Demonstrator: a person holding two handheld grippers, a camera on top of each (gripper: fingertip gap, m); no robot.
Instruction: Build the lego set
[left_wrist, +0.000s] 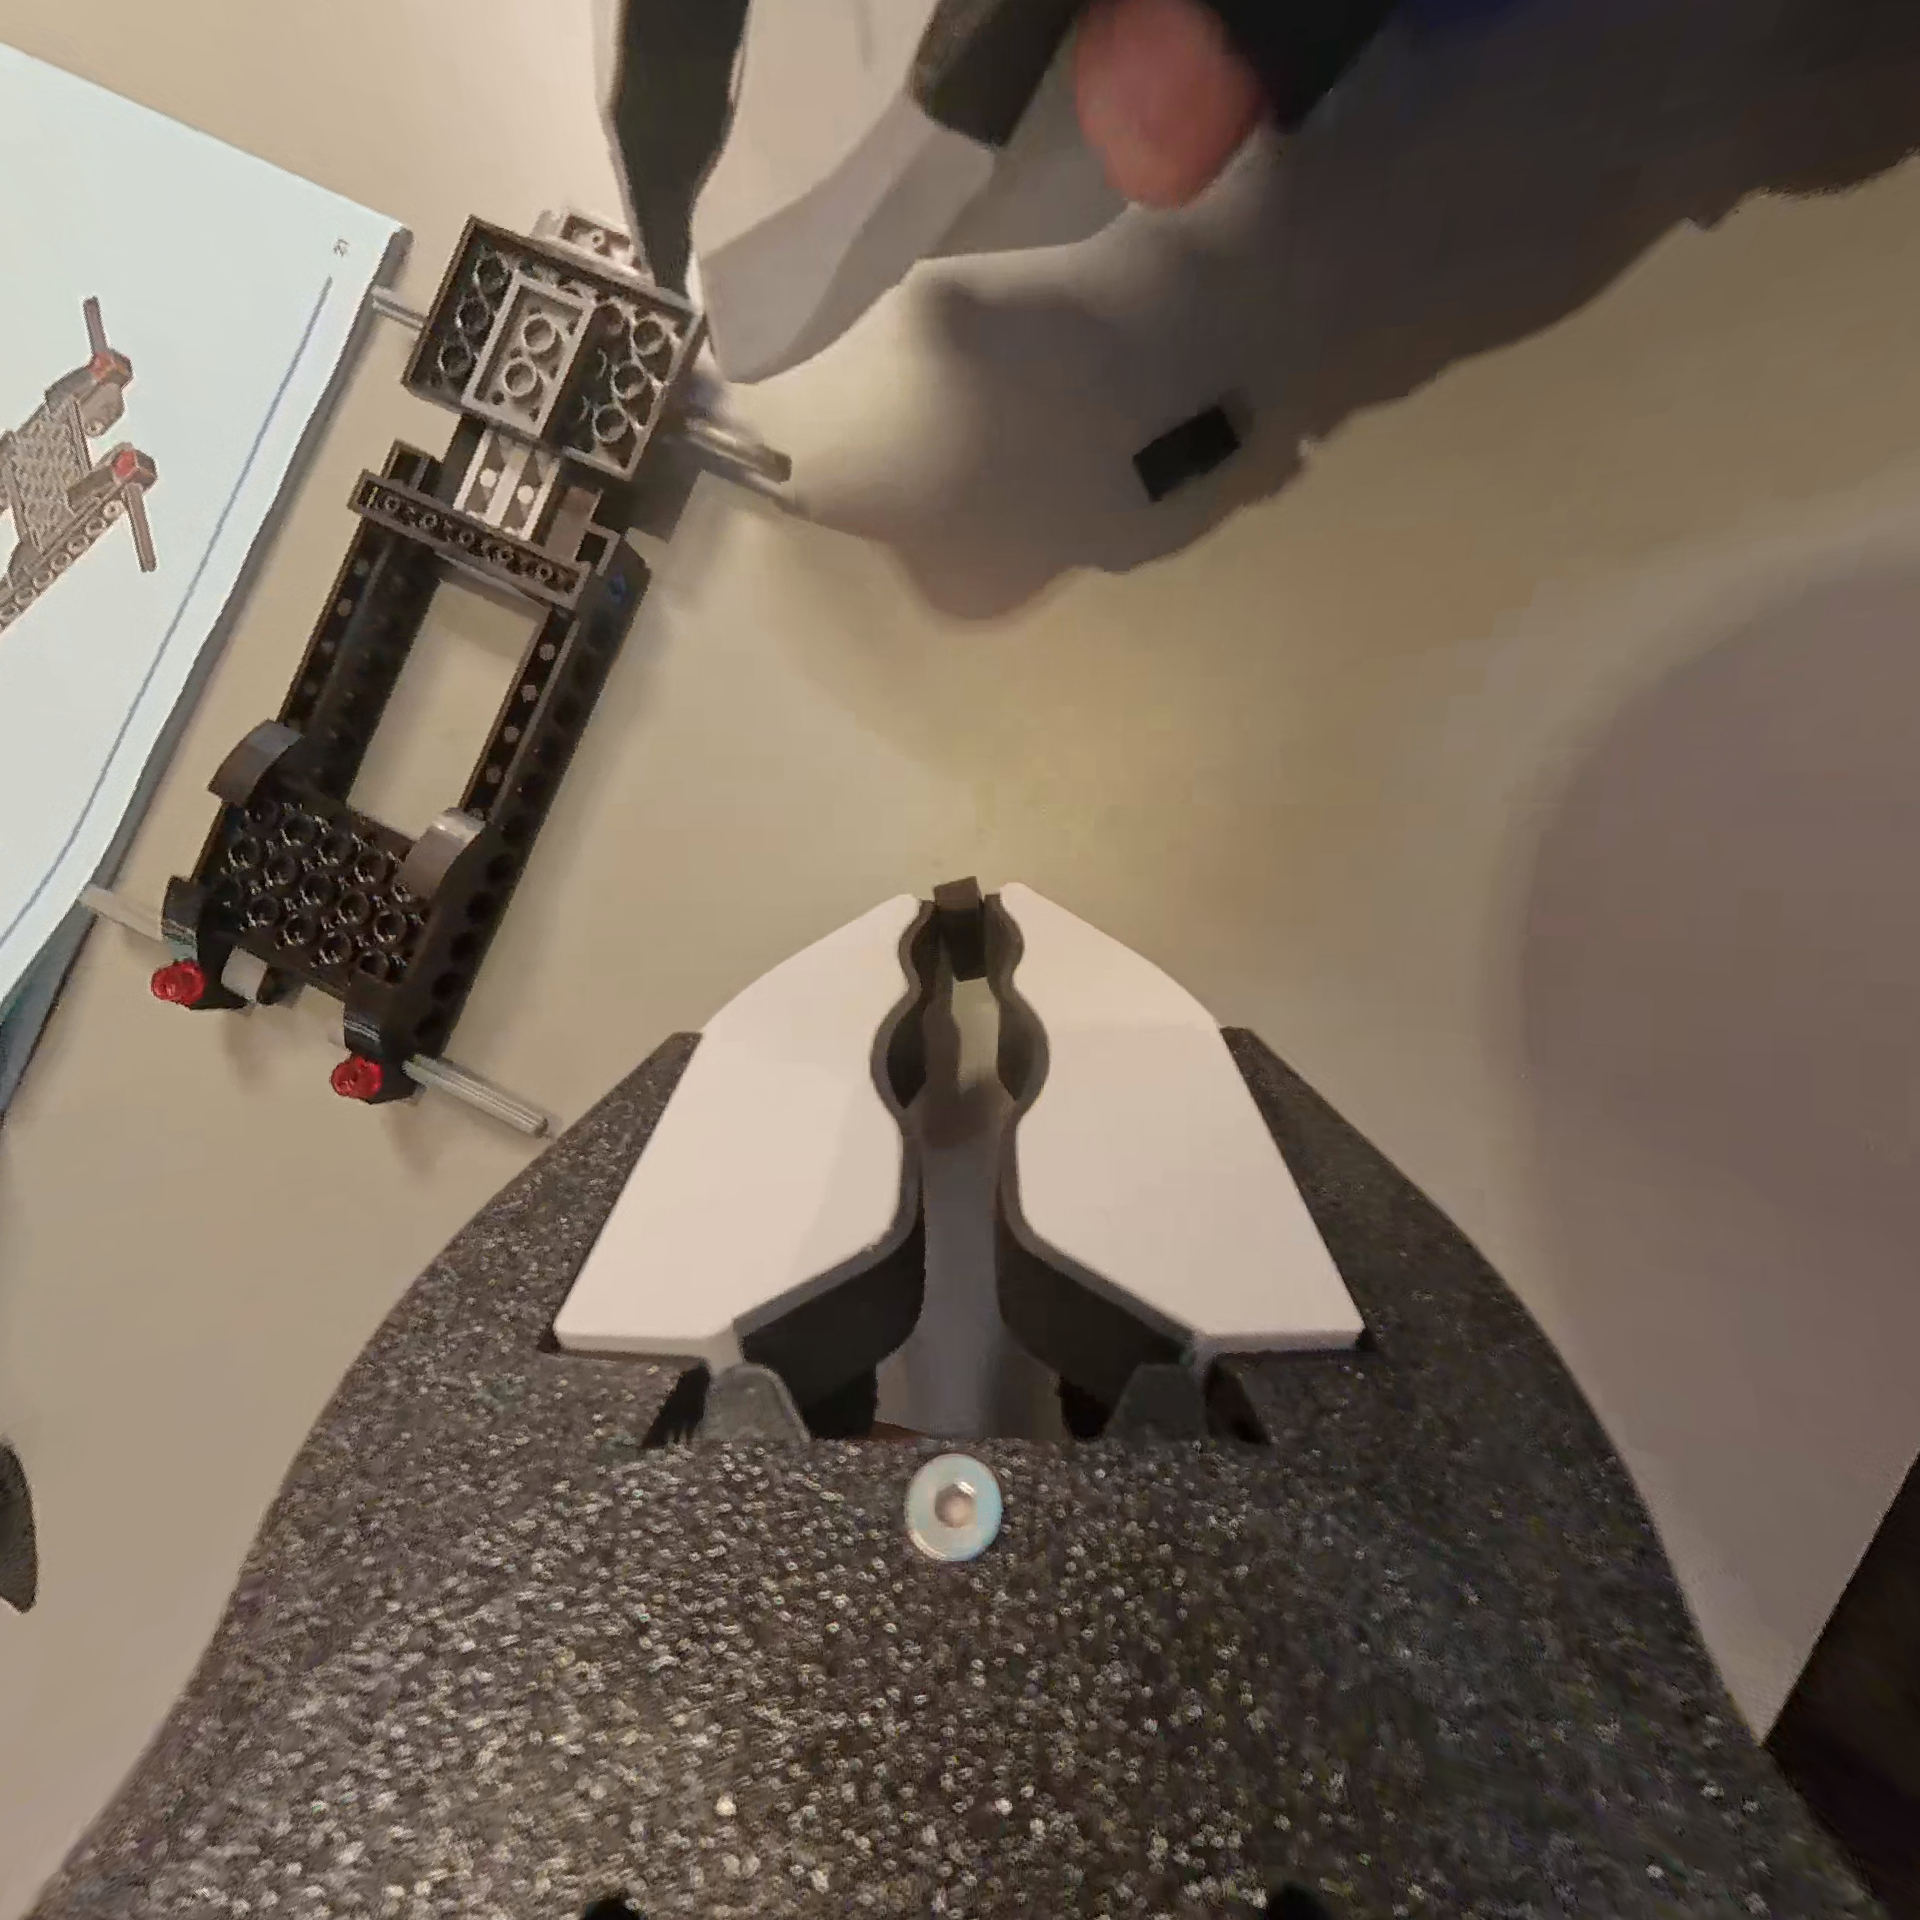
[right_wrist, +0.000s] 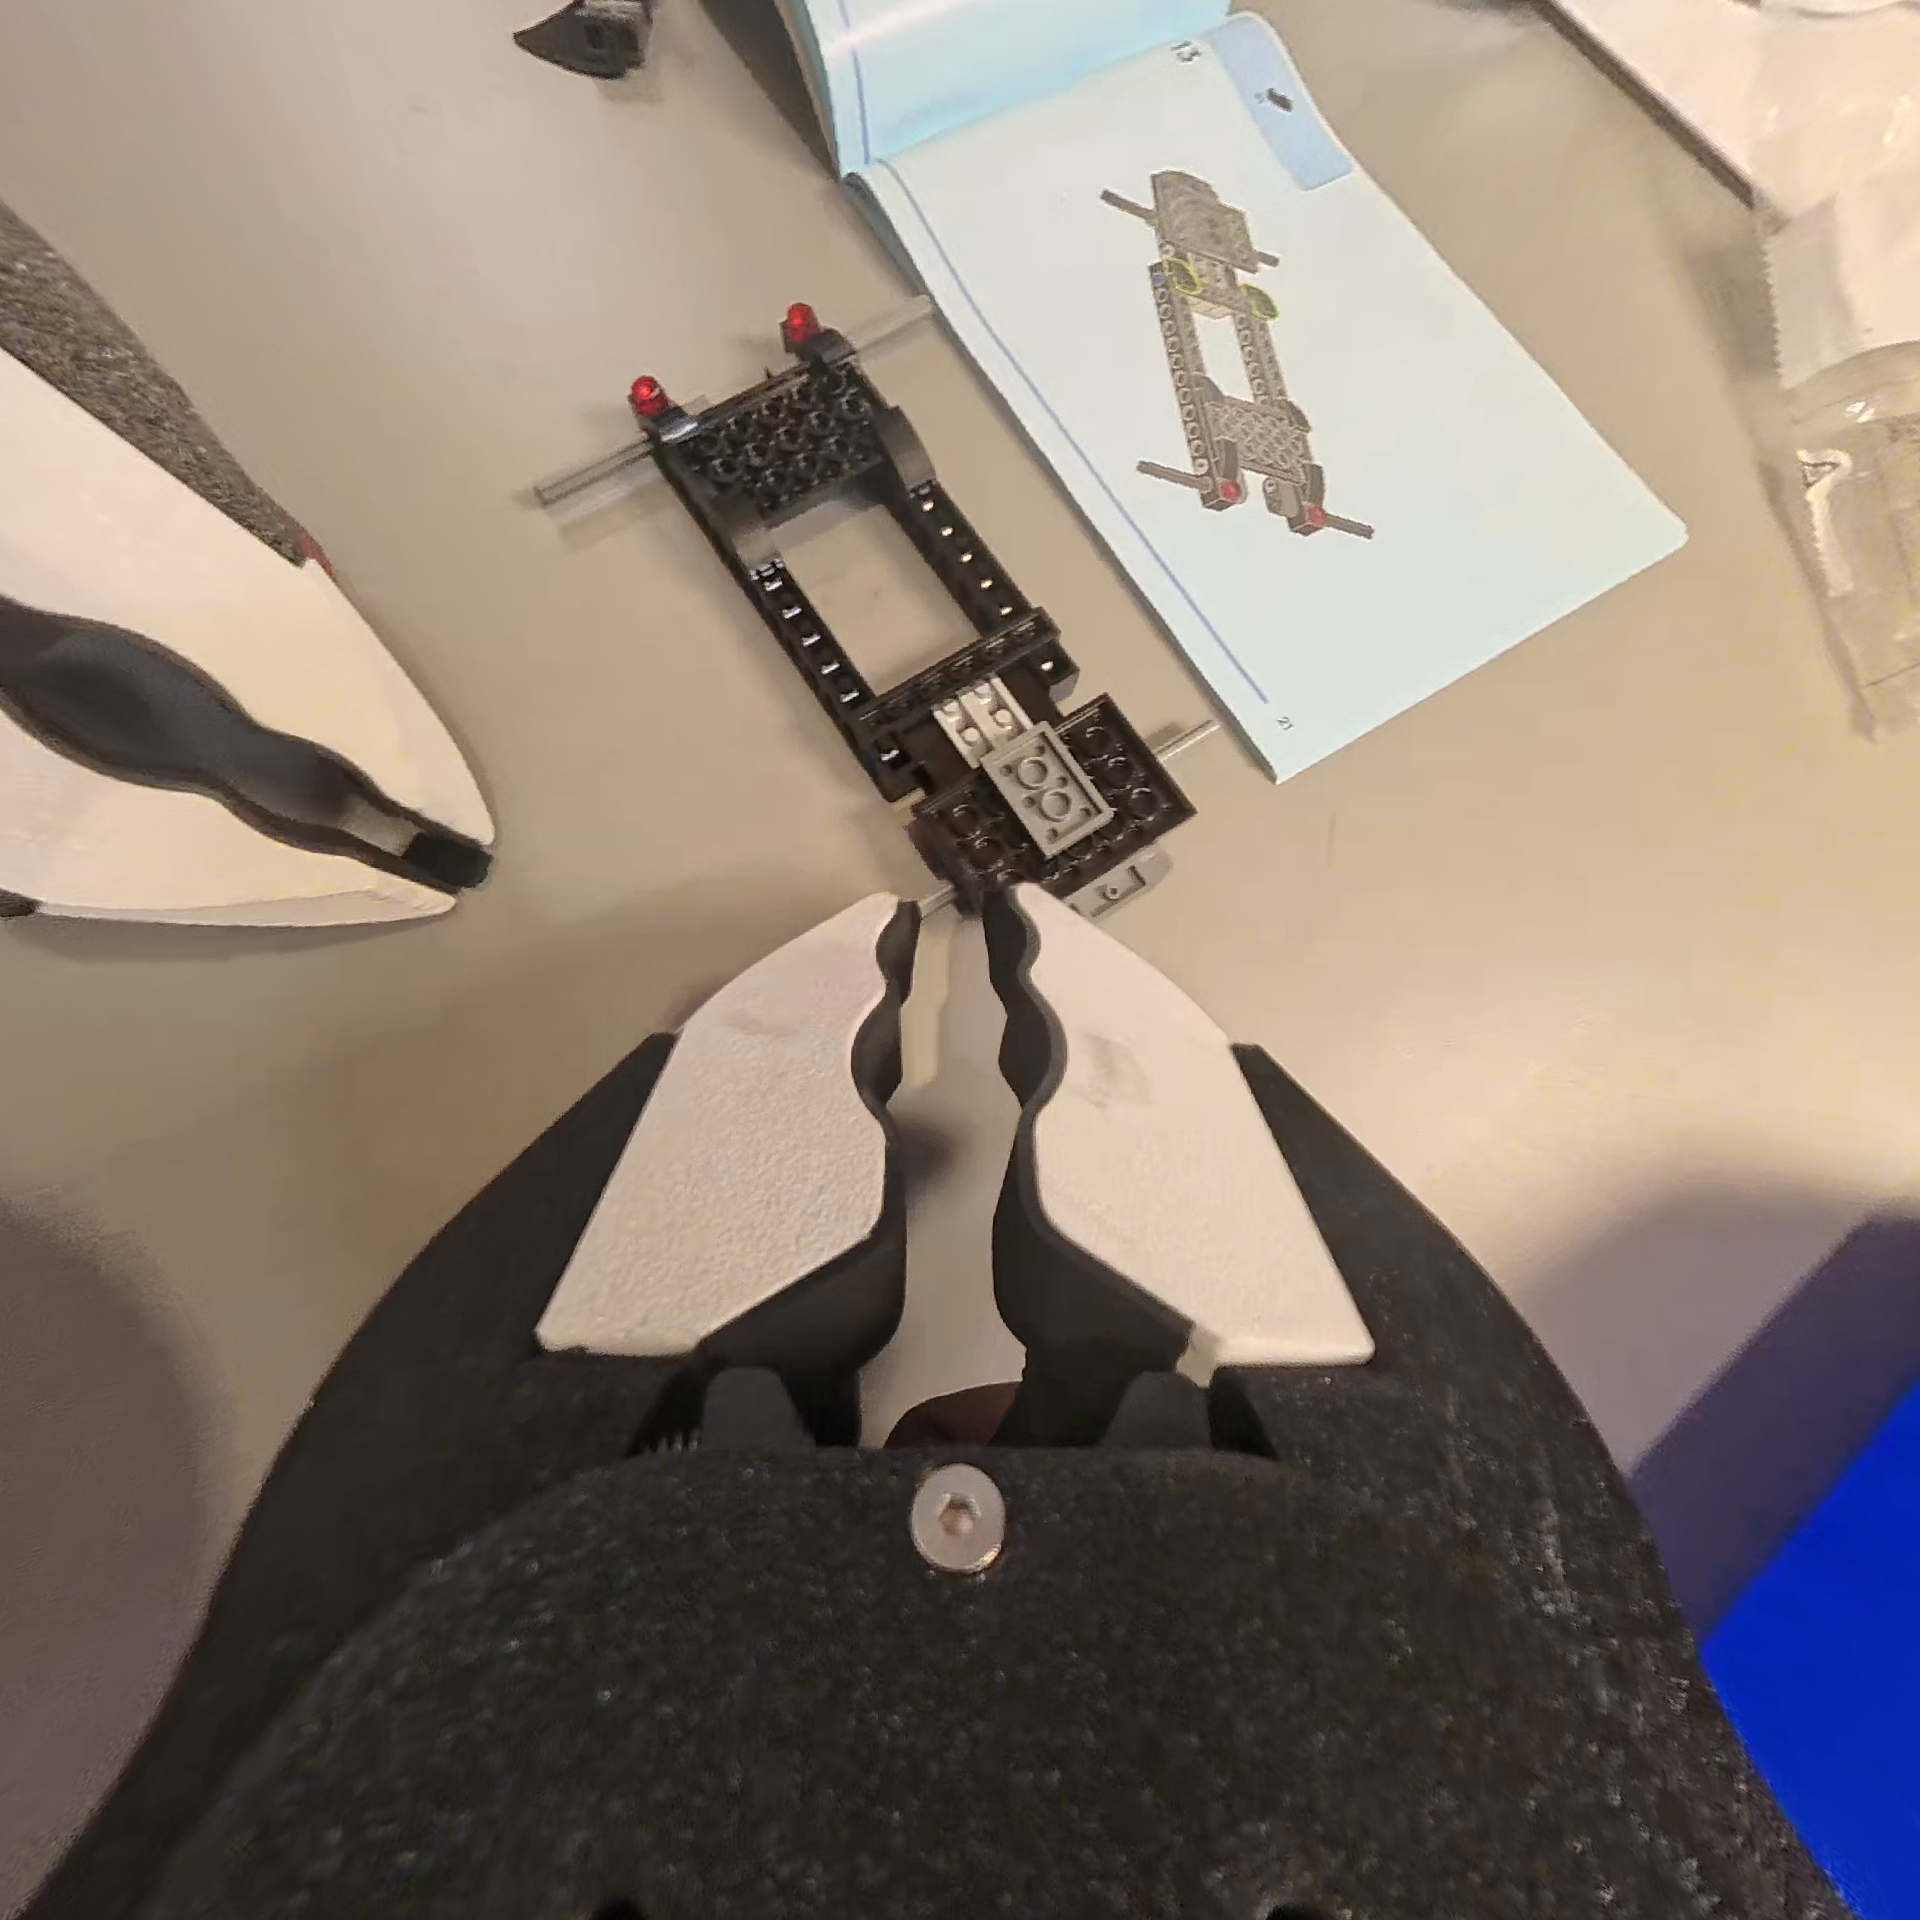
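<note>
Two hand-held grippers are working over the counter (right_wrist: 416, 260). Left hand-held gripper (left_wrist: 961, 914) is pinching a small black brick (left_wrist: 958, 902). Right hand-held gripper (right_wrist: 951, 914) is closing on the brick chassis's (right_wrist: 883, 582) near axle end (right_wrist: 935, 902); booklet (right_wrist: 1351, 468) is lying far right.

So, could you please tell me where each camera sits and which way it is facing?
Left wrist view: on the left gripper, looking down over the beige table; its own fingers pinch a small black piece.
Right wrist view: on the right gripper, looking down at the black brick model, its own fingertips at the model's near end.
Shared: the model, the open booklet, and each view shows the other gripper.
</note>
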